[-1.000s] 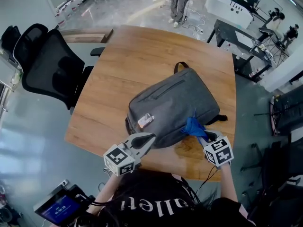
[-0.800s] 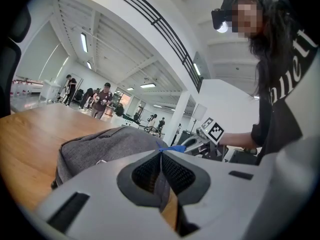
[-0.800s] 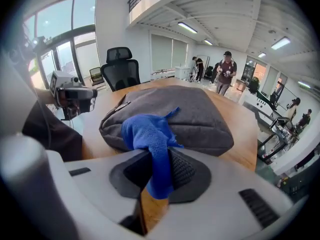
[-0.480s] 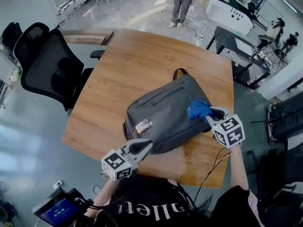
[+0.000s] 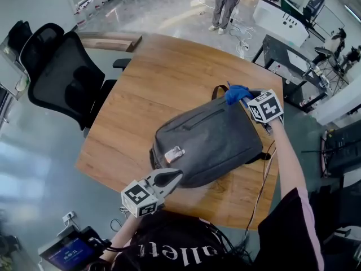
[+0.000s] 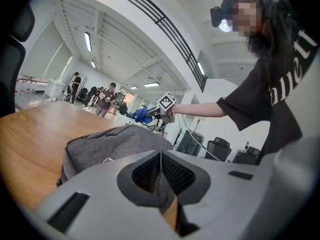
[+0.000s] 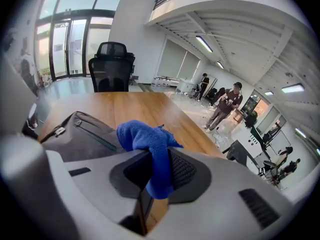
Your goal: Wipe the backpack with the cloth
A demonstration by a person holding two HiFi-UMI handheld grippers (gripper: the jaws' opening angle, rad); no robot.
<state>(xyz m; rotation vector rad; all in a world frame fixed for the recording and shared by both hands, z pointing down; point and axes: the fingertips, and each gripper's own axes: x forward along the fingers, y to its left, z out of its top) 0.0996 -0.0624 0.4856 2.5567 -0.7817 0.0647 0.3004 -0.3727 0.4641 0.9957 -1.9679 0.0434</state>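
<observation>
Your right gripper (image 5: 243,99) pinches the crumpled blue cloth (image 5: 234,92) at the handle end of the grey fabric backpack (image 5: 208,143): press flat, stroke toward the near edge of the wooden desk (image 5: 141,95), steadying with your empty left gripper (image 5: 172,176), jaws pressed together

An open-plan lab and office hall
A wooden surface (image 5: 163,78) and a mesh office chair (image 5: 62,75) are seen on a polished floor (image 5: 34,151); equipment benches (image 5: 285,55), loose cables (image 5: 241,26), strip lights (image 7: 204,44) and a mezzanine railing (image 6: 150,14) are shown around them
</observation>
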